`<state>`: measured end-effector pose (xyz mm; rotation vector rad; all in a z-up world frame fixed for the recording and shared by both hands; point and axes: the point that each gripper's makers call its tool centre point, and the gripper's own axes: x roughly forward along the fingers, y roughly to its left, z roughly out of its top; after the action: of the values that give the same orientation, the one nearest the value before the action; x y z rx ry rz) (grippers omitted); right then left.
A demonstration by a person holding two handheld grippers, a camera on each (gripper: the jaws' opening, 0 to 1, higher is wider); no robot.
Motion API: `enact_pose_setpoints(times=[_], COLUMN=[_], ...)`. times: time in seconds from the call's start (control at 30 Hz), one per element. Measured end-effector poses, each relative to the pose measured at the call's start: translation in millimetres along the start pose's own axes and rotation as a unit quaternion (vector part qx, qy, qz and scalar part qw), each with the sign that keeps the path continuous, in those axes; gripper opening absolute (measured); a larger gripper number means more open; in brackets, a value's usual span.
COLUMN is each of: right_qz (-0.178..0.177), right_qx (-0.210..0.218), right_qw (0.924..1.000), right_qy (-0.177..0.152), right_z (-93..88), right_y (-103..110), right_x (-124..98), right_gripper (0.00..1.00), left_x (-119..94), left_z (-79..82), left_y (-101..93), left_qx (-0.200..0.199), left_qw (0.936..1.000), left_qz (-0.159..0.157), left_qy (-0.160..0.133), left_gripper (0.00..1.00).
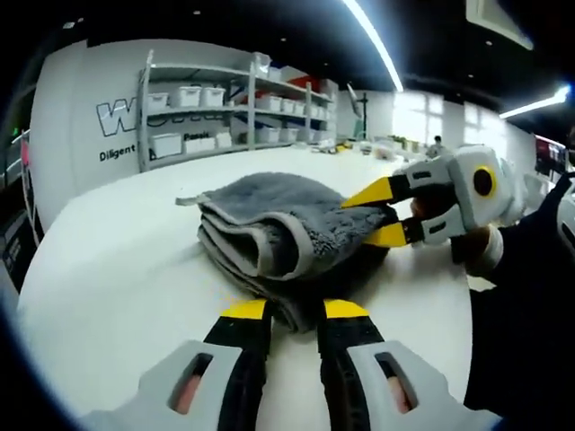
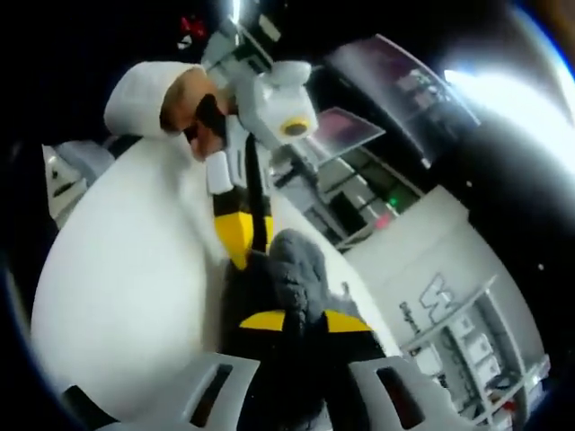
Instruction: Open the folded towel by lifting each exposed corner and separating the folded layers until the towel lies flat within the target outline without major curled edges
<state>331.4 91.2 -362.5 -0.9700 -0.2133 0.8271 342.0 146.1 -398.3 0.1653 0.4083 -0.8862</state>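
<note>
On the white bench (image 1: 117, 260) your grey towel (image 1: 269, 224) sits folded in layers, nothing yet opened, with your right gripper (image 1: 388, 214) clamping its far edge and your left gripper (image 1: 294, 310) pinching its near fold.

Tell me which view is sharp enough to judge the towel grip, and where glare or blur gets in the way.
Left gripper view: sharp and evenly lit; the folded towel shows crisp pile, with the right claw at its edge; ceiling strips glare only up top. Right gripper view: rolled, softer, towel blurred close to the lens between the claw's tips, bright blown-out patch upper right, left claw slightly smeared.
</note>
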Motion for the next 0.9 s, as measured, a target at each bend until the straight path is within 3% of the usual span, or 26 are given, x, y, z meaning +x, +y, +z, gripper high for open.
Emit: enact_pose_setpoints(times=[0.13, 0.27, 0.43, 0.73, 0.9], right_qz=[0.002, -0.005, -0.024, -0.035, -0.041], right_qx=[0.015, 0.053, 0.132, 0.184, 0.213], right_qw=[0.9999, 0.9985, 0.9905, 0.9814, 0.9751], right_qy=[-0.002, -0.010, -0.029, -0.041, -0.048], right_z=[0.2, 0.5, -1.6, -6.0, -7.2], right_y=[-1, -8, -23, -34, -41], right_x=[-1, -3, -9, -18, -24], right_gripper=[0.05, 0.03, 0.03, 0.03, 0.03], left_x=[2, 0, 1, 2, 1], left_z=[0.5, -0.1, -2.0, -2.6, -2.6], left_y=[0.5, -0.1, -4.0, -16.1, -18.5], left_qx=[0.003, -0.023, -0.028, -0.007, -0.025], left_qw=[0.9999, 0.9996, 0.9993, 0.9993, 0.9989], left_qz=[0.012, 0.012, 0.009, -0.001, -0.005], left_qy=[0.005, 0.014, 0.025, 0.035, 0.040], left_gripper=[0.12, 0.09, 0.09, 0.08, 0.08])
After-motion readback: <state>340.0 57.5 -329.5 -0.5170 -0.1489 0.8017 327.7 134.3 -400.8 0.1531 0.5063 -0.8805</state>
